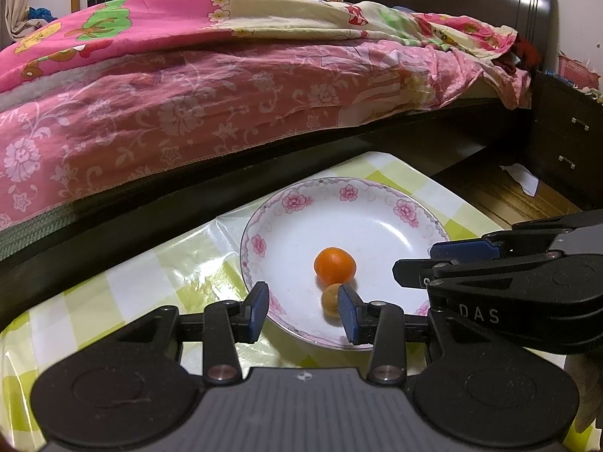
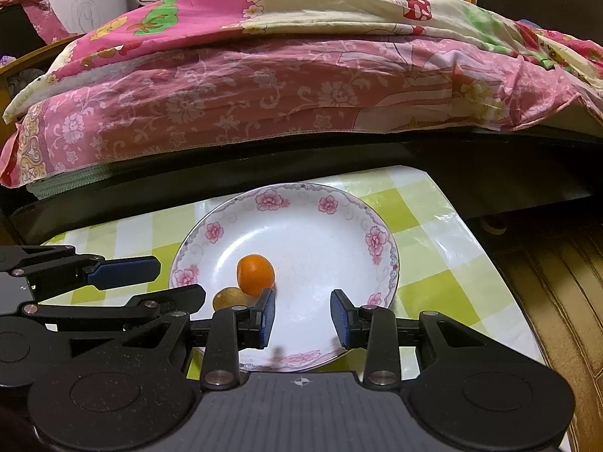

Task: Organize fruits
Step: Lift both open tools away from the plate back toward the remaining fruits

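Observation:
A white plate with pink flowers on its rim [image 1: 377, 196] [image 2: 301, 197] sits on a green-checked tablecloth. In it lie a small orange fruit [image 1: 334, 263] [image 2: 255, 269] and, touching it, a smaller brownish-yellow fruit [image 1: 331, 297] [image 2: 228, 297]. My left gripper [image 1: 303, 310] is open and empty over the plate's near left rim; its right finger hides part of the brown fruit. My right gripper [image 2: 302, 316] is open and empty over the plate's near part, to the right of both fruits. Each gripper shows from the side in the other's view [image 1: 414, 267] [image 2: 177, 277].
The small table [image 1: 132, 282] [image 2: 433, 233] stands right against a dark bed frame [image 1: 188, 203] with pink floral bedding [image 2: 264, 86]. A dark nightstand [image 1: 565, 139] stands at the right. Wooden floor [image 2: 557, 282] lies past the table's right edge.

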